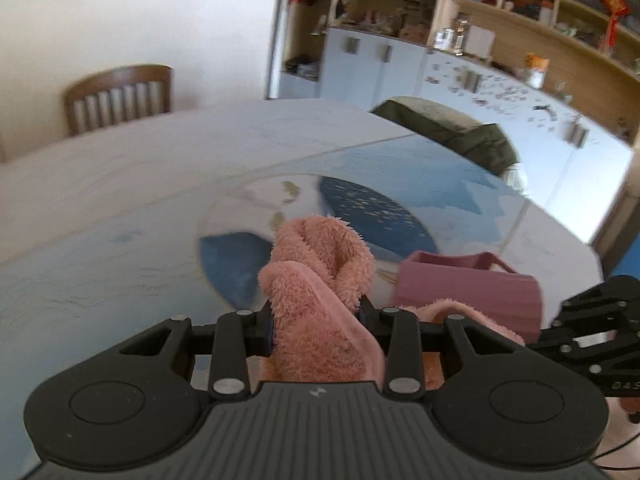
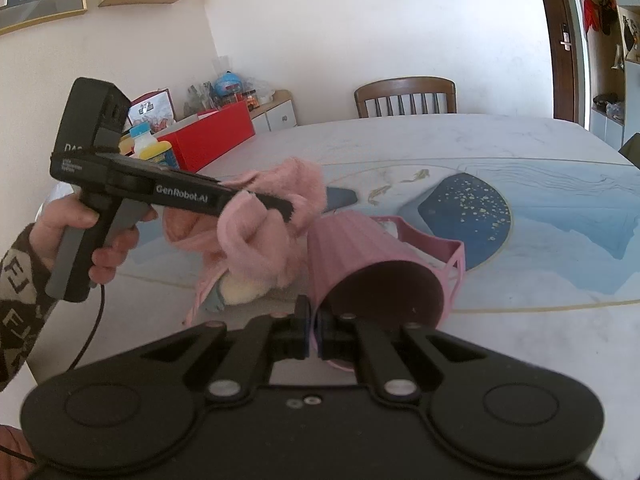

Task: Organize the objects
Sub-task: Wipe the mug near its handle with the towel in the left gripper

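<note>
- Pink fluffy towel (image 1: 320, 280) is bunched and lifted above the table (image 1: 120, 200), pinched between the closed fingers of the left gripper (image 1: 320, 316); from the right wrist view it hangs at about 10 o'clock from the cup.
- Pink ribbed cup (image 2: 360, 256) is tipped, its open mouth facing the right camera. Its inside looks dark and I cannot tell if anything is in it.
- Right gripper (image 2: 314, 334) is clamped shut on the near rim of the cup, one finger inside the mouth and one outside.
- Handle of the cup points toward 3 o'clock in the right wrist view.
- Beneath the hanging towel, a pale fuzzy item (image 2: 244, 290) rests on the table, partly covered by more pink cloth.
- Person's left hand (image 2: 100, 240) grips the handle of the left tool at 9 o'clock.
- Wooden chair (image 2: 405, 96) stands at the far side of the table, at 12 o'clock.
- Red box (image 2: 212, 138) and a yellow-labelled bottle (image 2: 154, 148) sit off the table's edge at 10 o'clock.
- Shelving with clutter (image 1: 500, 32) lines the wall at 1 o'clock in the left wrist view.
</note>
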### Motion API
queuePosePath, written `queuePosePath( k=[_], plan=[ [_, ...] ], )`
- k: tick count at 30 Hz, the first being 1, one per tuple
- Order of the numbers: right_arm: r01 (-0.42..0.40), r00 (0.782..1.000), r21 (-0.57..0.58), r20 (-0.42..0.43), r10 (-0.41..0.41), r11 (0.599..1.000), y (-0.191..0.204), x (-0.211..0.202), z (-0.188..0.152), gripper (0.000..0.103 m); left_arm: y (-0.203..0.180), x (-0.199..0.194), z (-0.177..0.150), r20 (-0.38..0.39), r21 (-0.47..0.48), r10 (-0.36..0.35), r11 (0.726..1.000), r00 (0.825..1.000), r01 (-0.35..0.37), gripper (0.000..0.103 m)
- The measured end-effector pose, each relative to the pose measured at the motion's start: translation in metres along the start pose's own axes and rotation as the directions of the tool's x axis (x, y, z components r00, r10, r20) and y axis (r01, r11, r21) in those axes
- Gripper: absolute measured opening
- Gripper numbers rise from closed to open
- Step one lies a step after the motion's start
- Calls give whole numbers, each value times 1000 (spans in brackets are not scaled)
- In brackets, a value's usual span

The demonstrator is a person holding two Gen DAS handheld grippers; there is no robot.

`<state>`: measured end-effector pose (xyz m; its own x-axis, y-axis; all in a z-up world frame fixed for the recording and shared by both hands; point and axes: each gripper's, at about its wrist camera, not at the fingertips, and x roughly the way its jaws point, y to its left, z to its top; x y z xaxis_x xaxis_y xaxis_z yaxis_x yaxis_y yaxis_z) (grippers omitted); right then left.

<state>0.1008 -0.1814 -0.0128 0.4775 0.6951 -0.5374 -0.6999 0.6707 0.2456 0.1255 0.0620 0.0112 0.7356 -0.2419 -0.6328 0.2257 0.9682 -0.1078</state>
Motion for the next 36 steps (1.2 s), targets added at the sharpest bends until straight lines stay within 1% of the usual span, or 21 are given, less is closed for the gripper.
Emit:
queuePosePath(
  k=[1, 2, 4, 8, 11, 14, 19, 21, 23, 26, 30, 36],
  plan=[
    [0, 1000, 1, 1, 0, 1000, -1, 0, 0, 3, -3, -6, 2, 10, 9, 5, 1000, 1000, -5, 35],
    [0, 1000, 0, 0, 0, 1000, 0, 0, -1, 3, -5, -12, 4, 26, 16, -18, 1000, 999, 18, 35],
    [1, 1000, -1, 0, -1, 1000, 1, 0, -1, 3, -12, -29, 9, 65, 37, -93, 995, 994, 91, 35],
    [7, 1000, -2, -2, -7, 1000, 2, 2, 1, 3, -34, -49, 14, 103, 97, -198, 977, 975, 188, 35],
    [8, 1000, -4, -5, -8, 1000, 4, 2, 0, 3, -55, -54, 13, 100, 157, -255, 958, 962, 238, 35],
    [8, 1000, -5, -8, -8, 1000, 4, 2, 1, 3, -73, -47, 9, 68, 192, -286, 944, 956, 269, 35],
    [14, 1000, -15, -13, -14, 1000, 6, 2, 0, 3, -87, -24, 2, 1, 202, -288, 938, 958, 282, 35],
    [16, 1000, -16, -12, -16, 1000, 6, 3, 0, 3, -84, -16, 1, -7, 191, -284, 941, 959, 280, 35],
    [22, 1000, -15, -10, -23, 1000, 6, 2, 0, 3, -77, -11, 2, -10, 163, -295, 942, 955, 293, 35],
    [24, 1000, -11, -9, -24, 1000, 4, 1, 0, 3, -70, -7, 1, -11, 147, -261, 954, 965, 260, 36],
    [24, 1000, -9, -7, -24, 1000, 3, 1, 0, 3, -55, 0, 2, -14, 102, -226, 969, 974, 226, 36],
    [24, 1000, -8, -8, -24, 1000, 4, 1, 0, 3, -31, 9, 1, -18, 48, -180, 982, 983, 181, 36]
  ],
)
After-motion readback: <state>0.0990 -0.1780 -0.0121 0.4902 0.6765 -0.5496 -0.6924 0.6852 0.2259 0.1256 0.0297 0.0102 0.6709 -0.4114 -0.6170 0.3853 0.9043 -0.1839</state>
